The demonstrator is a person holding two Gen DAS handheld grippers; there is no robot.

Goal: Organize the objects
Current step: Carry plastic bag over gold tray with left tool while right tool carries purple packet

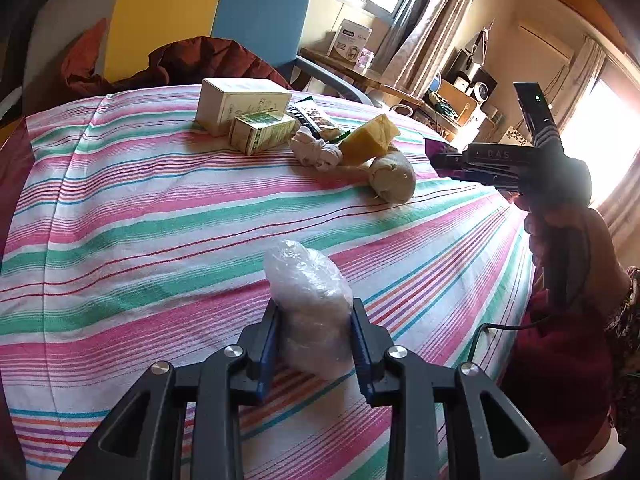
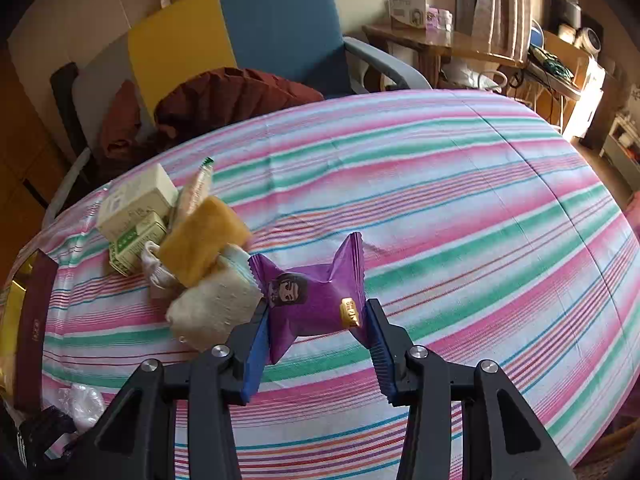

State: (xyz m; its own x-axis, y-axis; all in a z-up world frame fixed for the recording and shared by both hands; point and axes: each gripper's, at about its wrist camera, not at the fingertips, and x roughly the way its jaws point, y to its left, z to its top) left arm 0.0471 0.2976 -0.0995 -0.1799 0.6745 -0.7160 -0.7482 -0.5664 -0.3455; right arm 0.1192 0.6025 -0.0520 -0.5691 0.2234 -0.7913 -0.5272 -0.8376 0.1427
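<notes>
Two grippers each clamp one item over the striped tablecloth (image 1: 120,208): left gripper (image 1: 314,344) pinching a clear plastic-wrapped bundle (image 1: 308,300), right gripper (image 2: 318,340) squeezing a purple snack packet (image 2: 312,300), probably bound for the pile beside the yellow sponge (image 2: 204,236)

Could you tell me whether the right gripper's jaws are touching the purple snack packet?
Touching. In the right wrist view, both blue jaws of the right gripper press against the sides of the purple snack packet, which sits pinched between them.
</notes>
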